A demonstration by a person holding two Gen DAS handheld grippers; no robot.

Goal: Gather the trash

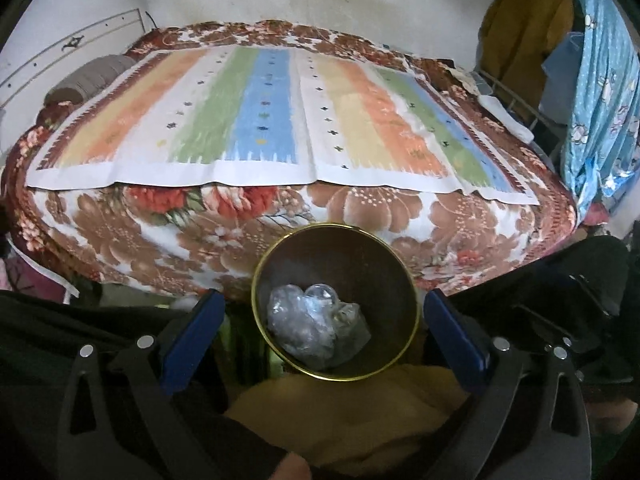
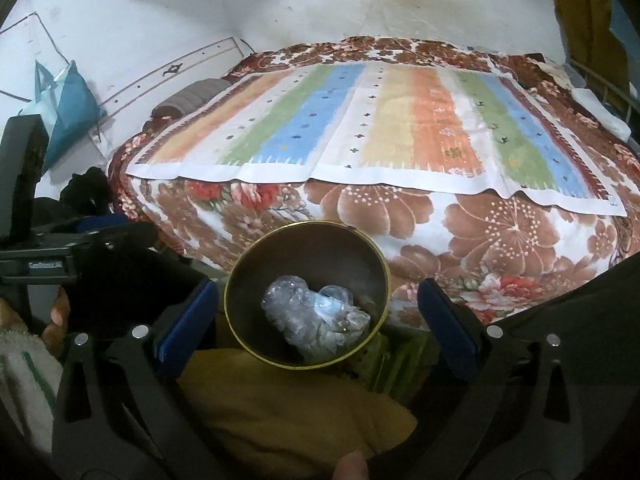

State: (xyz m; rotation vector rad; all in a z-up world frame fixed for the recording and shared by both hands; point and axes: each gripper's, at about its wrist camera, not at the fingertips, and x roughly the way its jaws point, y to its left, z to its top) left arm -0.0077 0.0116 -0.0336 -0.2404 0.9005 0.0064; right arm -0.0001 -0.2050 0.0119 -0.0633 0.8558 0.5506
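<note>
A bin (image 1: 336, 240) stands just before the bed (image 1: 120, 240), crumpled plastic wrap (image 1: 312, 320) inside it, a spread cloth (image 1: 256, 120) on the bed behind.

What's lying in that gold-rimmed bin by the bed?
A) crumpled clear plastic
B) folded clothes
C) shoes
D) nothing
A: crumpled clear plastic lies at the bottom of the bin, seen from both cameras.
</note>
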